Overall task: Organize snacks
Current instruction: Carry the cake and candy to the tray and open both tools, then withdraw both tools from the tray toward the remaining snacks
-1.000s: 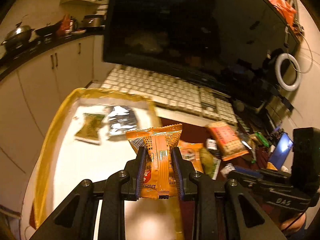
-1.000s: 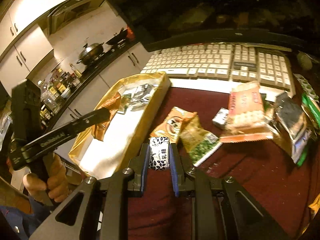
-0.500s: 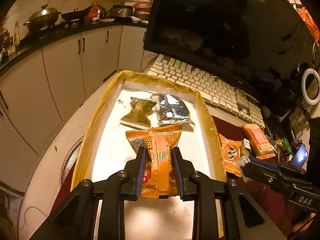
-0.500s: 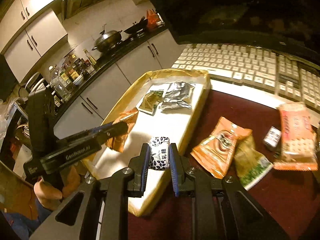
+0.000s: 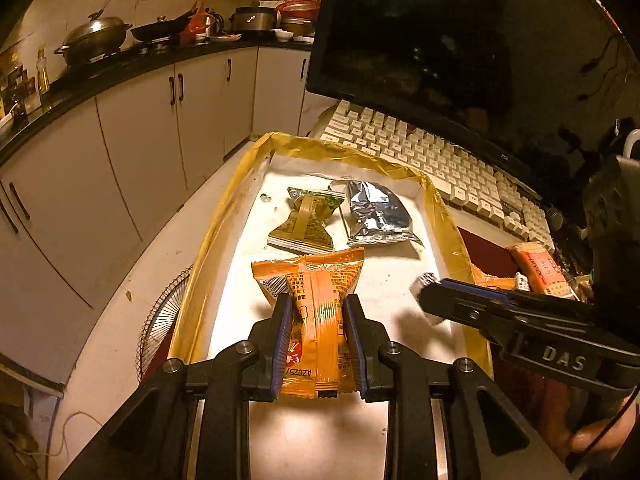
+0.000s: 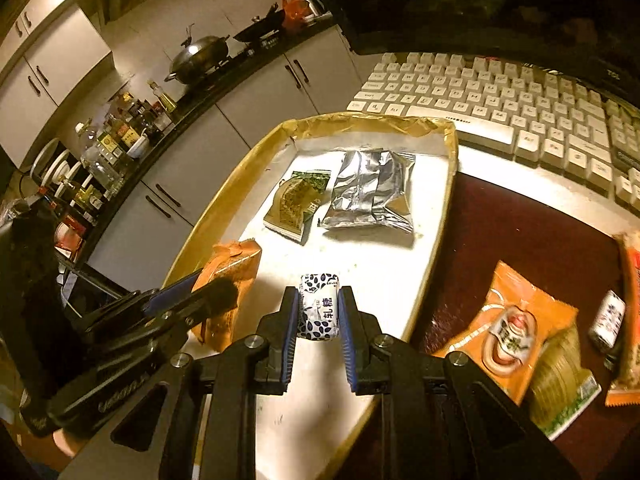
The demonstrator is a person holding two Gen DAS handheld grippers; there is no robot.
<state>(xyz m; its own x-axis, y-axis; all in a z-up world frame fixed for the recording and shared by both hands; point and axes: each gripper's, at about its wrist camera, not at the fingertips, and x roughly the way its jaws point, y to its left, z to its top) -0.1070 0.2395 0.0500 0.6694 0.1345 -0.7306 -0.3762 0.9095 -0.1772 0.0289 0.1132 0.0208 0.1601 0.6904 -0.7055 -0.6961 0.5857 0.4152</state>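
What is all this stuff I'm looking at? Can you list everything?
Tray: one, white with gold rim, beside the keyboard.
Green packet: one, in the tray.
Silver packet: one, in the tray.
Orange packets: one held over the tray, one on the dark red mat.
White candy: one, blue-patterned, held over the tray.
Keyboard: one, white, behind the tray.
Monitor: one, black.
Wok: one, on the counter.
Left gripper: shut on orange packet.
Right gripper: shut on candy.

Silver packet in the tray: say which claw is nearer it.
Right, narrowly. The right claw sits straight before the silver packet; the left claw is off toward the green packet beside it.
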